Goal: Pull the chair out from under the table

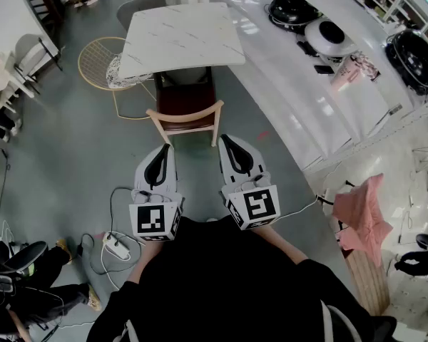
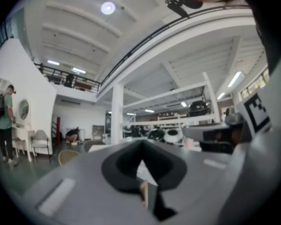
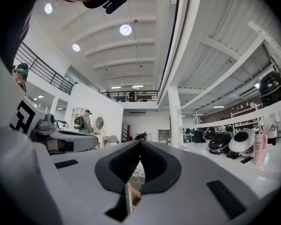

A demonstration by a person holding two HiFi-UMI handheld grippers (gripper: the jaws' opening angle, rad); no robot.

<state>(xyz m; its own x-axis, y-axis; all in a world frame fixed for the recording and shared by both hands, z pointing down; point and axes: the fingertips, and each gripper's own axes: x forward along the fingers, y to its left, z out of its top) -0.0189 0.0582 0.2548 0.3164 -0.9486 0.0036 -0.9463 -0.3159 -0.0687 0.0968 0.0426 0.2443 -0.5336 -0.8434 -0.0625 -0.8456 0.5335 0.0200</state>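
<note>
A wooden chair [image 1: 186,112] with a dark red seat stands pushed in under the white marble table [image 1: 182,38]; its curved backrest faces me. My left gripper [image 1: 168,147] is held level just short of the backrest's left end, jaws shut with nothing in them. To its right, my right gripper [image 1: 223,138] is near the backrest's right end, also shut and empty. Neither touches the chair. In the left gripper view the left gripper [image 2: 141,142] shows closed pads, with a sliver of the wooden chair [image 2: 144,194] below them. The right gripper [image 3: 140,142] likewise has the chair [image 3: 133,198] below its pads.
A round wire chair [image 1: 100,63] stands left of the table. A long white counter [image 1: 285,70] with black and white appliances runs along the right. A power strip [image 1: 118,244] and cables lie on the floor at my left. A pink cloth [image 1: 364,209] hangs at right.
</note>
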